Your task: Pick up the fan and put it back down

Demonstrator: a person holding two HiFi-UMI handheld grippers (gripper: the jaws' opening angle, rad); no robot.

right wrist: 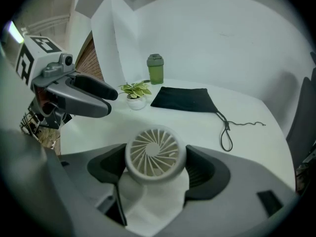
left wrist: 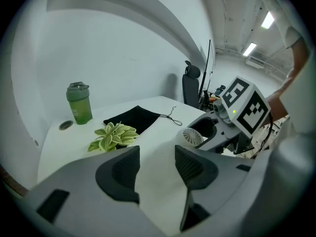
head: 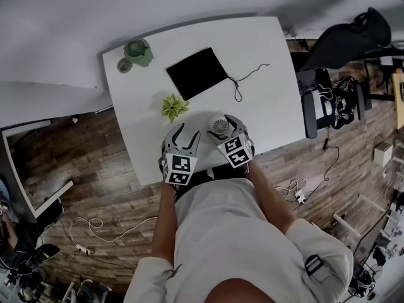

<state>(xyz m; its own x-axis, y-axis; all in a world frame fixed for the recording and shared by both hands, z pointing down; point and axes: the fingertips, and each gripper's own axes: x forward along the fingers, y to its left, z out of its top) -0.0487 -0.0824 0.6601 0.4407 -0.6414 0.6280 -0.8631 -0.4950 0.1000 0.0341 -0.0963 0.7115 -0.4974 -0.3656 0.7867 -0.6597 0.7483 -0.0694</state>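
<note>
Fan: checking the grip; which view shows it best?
Right gripper view: the fan sits large between the right tongs. Head view shows it small from above; left gripper view, small and partly hidden.

You've got a fan (right wrist: 155,154) of matt white plastic with a finely ribbed grille; the right hand-held gripper (right wrist: 155,168) and left hand-held gripper (left wrist: 157,168) both show smooth matt grey plastic shells with black ridged pads (left wrist: 124,170); the counter (head: 265,74) is smooth white with a faint sheen; the pouch (head: 197,72) is matt black cloth; the bottle (left wrist: 79,104) is translucent green plastic; the floor (head: 95,169) is dark wood plank.
</note>
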